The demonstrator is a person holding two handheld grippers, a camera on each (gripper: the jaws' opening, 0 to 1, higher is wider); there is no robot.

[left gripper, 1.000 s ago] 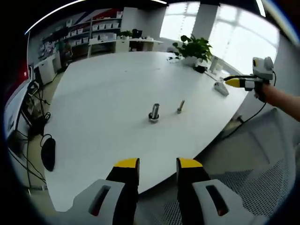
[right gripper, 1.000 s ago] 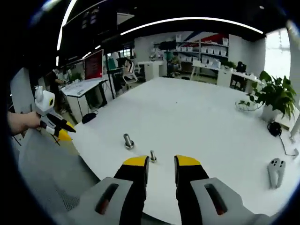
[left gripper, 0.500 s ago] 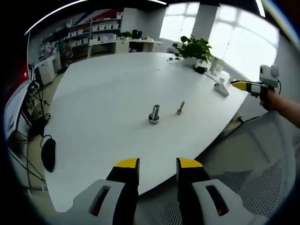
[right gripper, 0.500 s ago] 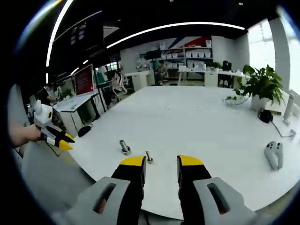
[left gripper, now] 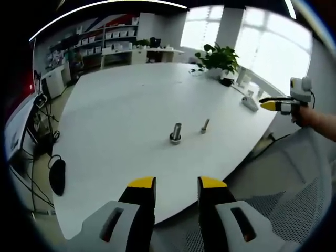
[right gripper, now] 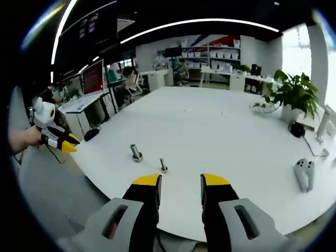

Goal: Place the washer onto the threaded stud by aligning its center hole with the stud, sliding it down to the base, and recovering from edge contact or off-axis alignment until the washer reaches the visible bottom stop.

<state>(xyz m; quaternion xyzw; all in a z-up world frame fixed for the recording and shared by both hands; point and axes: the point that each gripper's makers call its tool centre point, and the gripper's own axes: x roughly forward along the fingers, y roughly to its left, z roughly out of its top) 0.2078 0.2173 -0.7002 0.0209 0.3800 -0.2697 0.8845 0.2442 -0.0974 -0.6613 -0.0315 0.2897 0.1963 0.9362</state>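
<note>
White and wide, the rounded office table (left gripper: 121, 105) runs out ahead of me, with shelving at the far wall and a leafy potted plant (left gripper: 218, 55) near the window edge. Two small metal pieces stand upright on it, near each other and well apart from my jaws. One is a thick grey threaded stud with a collar at its foot (left gripper: 175, 132), which I judge may be the washer already low on it, though I cannot tell at this size. Just beside it stands a thinner steel bolt (left gripper: 205, 125). Both long axes point straight up from the tabletop.

My left gripper (left gripper: 177, 185) is held back over the table's near edge, jaws parted with a clear gap and nothing between them. My right gripper (right gripper: 180, 182) is likewise parted and empty, with the thick stud (right gripper: 136, 153) and thin bolt (right gripper: 163, 166) ahead and to its left. The thin bolt lies closer to my right jaws than the stud does; overall the right looks the nearer hand.

A white game controller (right gripper: 303, 174) lies off to the right. No containers are on the table, so the reach is plain: forward and down to the pieces
</note>
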